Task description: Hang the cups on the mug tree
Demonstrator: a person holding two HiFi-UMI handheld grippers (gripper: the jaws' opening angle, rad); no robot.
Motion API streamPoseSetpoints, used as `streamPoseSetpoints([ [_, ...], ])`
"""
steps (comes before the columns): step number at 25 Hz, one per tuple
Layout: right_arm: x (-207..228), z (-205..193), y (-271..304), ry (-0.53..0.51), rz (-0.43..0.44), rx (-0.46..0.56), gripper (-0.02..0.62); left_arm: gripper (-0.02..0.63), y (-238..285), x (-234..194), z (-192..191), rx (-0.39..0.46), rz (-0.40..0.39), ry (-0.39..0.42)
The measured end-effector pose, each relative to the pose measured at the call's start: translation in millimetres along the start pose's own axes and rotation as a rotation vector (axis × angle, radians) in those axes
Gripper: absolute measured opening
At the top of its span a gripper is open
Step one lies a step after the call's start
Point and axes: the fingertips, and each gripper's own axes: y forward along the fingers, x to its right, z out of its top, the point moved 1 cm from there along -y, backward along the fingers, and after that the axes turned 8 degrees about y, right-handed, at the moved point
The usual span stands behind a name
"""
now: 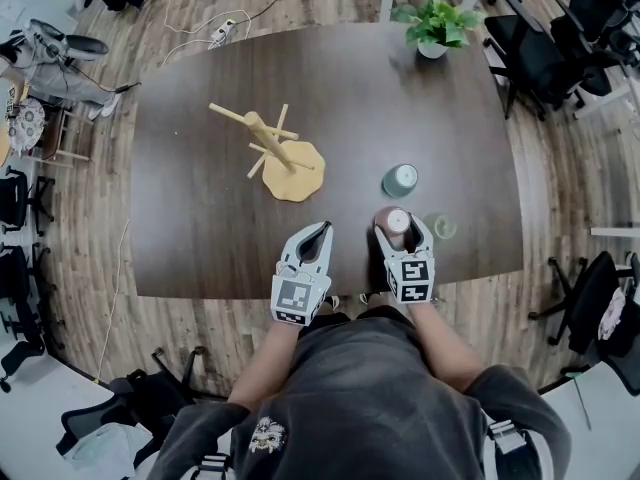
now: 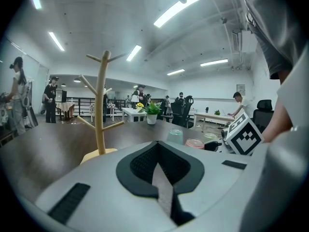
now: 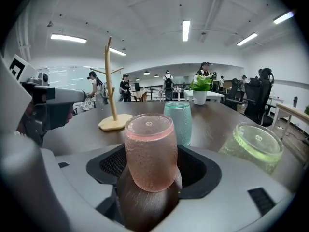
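Observation:
The wooden mug tree stands on its round base at the table's middle, with nothing on its pegs. An upturned pink cup stands near the front edge between the spread fingers of my right gripper. In the right gripper view the pink cup shows a gap to the pad on either side. A teal cup stands upside down just beyond it, and a green cup to its right. My left gripper hovers to the pink cup's left, shut and empty. The left gripper view shows the tree.
The dark oval table has a potted plant at its far right edge. Office chairs stand right of the table, and cables lie on the wooden floor. People and desks show far off in both gripper views.

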Motion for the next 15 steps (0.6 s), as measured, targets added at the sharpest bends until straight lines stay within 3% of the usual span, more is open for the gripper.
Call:
streamPoseSetpoints([
  [15,-34,51,-11,-0.048,0.076,0.146,0.342,0.008,-10,-21,8,0.02,0.043,0.012],
])
